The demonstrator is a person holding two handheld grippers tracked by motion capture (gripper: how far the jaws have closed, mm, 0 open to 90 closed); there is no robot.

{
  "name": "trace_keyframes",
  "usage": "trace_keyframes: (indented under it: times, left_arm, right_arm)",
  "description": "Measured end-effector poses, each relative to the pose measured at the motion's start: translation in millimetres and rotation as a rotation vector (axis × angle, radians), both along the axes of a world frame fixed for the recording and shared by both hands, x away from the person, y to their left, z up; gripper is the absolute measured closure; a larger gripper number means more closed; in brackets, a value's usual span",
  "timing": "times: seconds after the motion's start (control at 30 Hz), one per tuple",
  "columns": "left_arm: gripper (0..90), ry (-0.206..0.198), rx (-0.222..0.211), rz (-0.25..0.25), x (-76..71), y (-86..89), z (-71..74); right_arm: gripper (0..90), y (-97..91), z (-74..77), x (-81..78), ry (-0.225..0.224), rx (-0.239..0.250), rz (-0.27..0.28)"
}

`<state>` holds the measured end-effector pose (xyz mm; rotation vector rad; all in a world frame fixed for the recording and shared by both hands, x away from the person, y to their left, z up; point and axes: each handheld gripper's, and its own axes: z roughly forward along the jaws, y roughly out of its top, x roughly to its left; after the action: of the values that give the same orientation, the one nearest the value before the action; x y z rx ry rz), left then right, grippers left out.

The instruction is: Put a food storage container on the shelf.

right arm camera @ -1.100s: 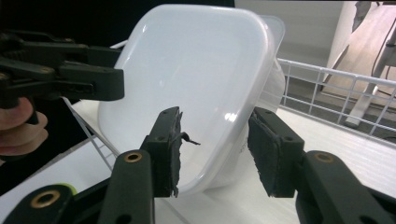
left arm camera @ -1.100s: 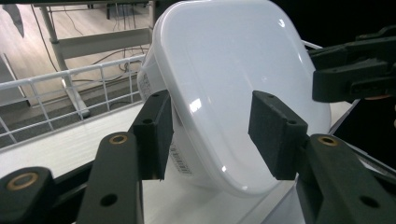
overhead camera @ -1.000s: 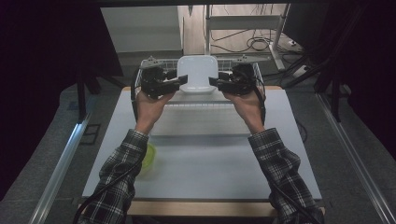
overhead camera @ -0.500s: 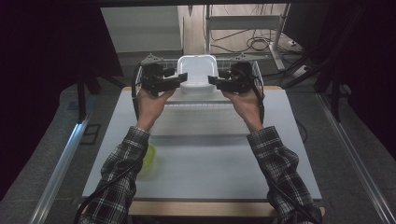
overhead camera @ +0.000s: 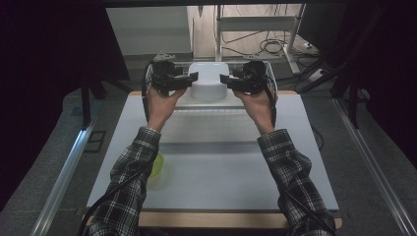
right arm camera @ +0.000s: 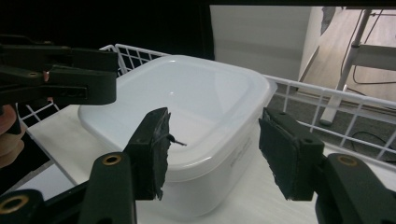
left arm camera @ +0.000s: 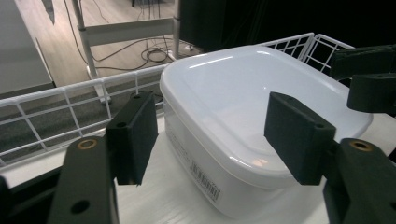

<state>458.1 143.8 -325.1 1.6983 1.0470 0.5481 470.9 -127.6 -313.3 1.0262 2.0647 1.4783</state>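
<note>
High view shows 2 claws, left claw (overhead camera: 193, 77) and right claw (overhead camera: 225, 78), just opening, each loose around a rim of the white tub (overhead camera: 208, 81) in the wire basket (overhead camera: 269, 74) at the table's (overhead camera: 211, 167) far edge.

We cannot read the small label (left arm camera: 205, 175) on the white container (left arm camera: 261, 116); its print is too fine. On the tabletop (overhead camera: 221, 172), the person's left sleeve (overhead camera: 130, 182) covers much of a yellow-green thing (overhead camera: 157, 164), so we cannot name it. Both sleeves are cut off at the high view's bottom edge.
</note>
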Motion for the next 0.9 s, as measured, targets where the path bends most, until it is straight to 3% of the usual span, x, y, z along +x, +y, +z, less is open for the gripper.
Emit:
trace_keyframes:
  times: [0.1, 0.17, 0.2, 0.27, 0.4, 0.53, 0.7, 0.9]
  left_arm:
    - [29.5, -0.012, -0.019, -0.024, -3.9, 2.6, 0.4]
    - [24.4, -0.002, -0.026, -0.056, -7.0, 3.4, 0.5]
    - [22.3, 0.014, -0.022, -0.099, -10.6, 3.2, -0.8]
    - [20.1, 0.014, -0.013, -0.112, -13.3, 2.7, -1.9]
    - [11.2, 0.005, 0.036, -0.13, -25.8, 0.2, -6.5]
    - [9.0, -0.006, 0.049, -0.162, -39.6, -1.9, -9.5]
    - [6.6, -0.015, 0.01, -0.208, -63.2, -1.1, -20.8]
    - [4.8, -0.019, 0.015, -0.233, -81.6, -0.7, -32.2]
  right_arm:
    - [38.3, -4.8, 0.7, -3.2, -0.011, 0.021, 0.011]
    - [34.8, -11.7, 1.6, -8.9, -0.008, 0.045, 0.027]
    - [33.8, -13.6, 1.6, -11.1, -0.005, 0.05, 0.036]
    - [32.3, -14.8, 1.2, -13.1, -0.001, 0.049, 0.048]
    - [26.4, -17.4, -2.9, -24.5, -0.004, 0.02, 0.082]
    - [23.7, -18.2, -6.5, -31.0, -0.01, 0.007, 0.098]
    - [17.8, -17.9, -17.4, -45.3, -0.005, -0.01, 0.136]
    - [13.5, -19.1, -29.2, -57.9, -0.003, -0.034, 0.17]
